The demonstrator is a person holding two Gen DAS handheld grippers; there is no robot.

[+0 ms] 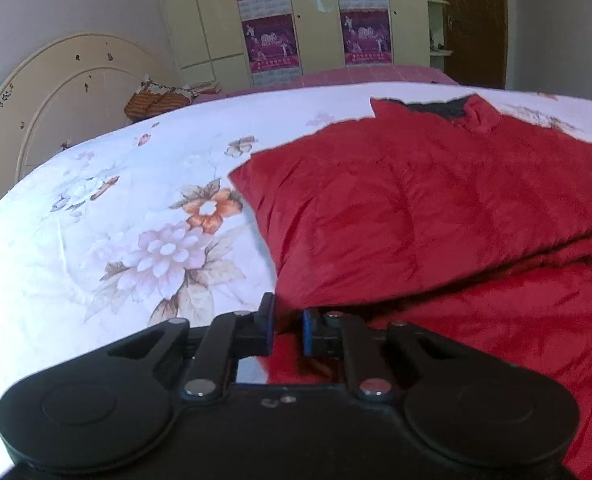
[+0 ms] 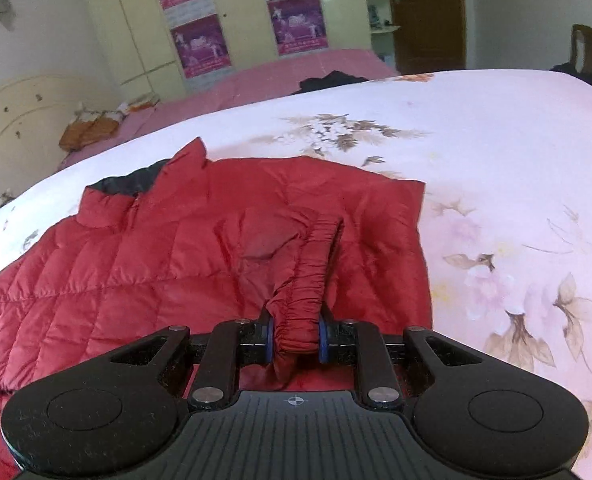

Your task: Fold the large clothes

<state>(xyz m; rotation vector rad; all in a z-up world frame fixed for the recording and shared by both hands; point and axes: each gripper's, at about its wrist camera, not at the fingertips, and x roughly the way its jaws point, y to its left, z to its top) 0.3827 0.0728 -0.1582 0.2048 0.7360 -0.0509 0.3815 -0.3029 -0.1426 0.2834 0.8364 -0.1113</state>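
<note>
Nearest, the right gripper (image 2: 296, 340) is clamped on the gathered elastic cuff (image 2: 312, 280) of a red quilted jacket (image 2: 156, 264). The left gripper (image 1: 287, 330) sits at the jacket's edge with its jaws drawn close; red fabric seems to be pinched between them, though the view there is dim. The jacket lies spread on a floral bedsheet (image 2: 496, 152), its dark-lined collar (image 2: 144, 178) toward the far side. Beyond stands a cream wardrobe (image 1: 316, 12) with purple posters (image 1: 272, 44).
</note>
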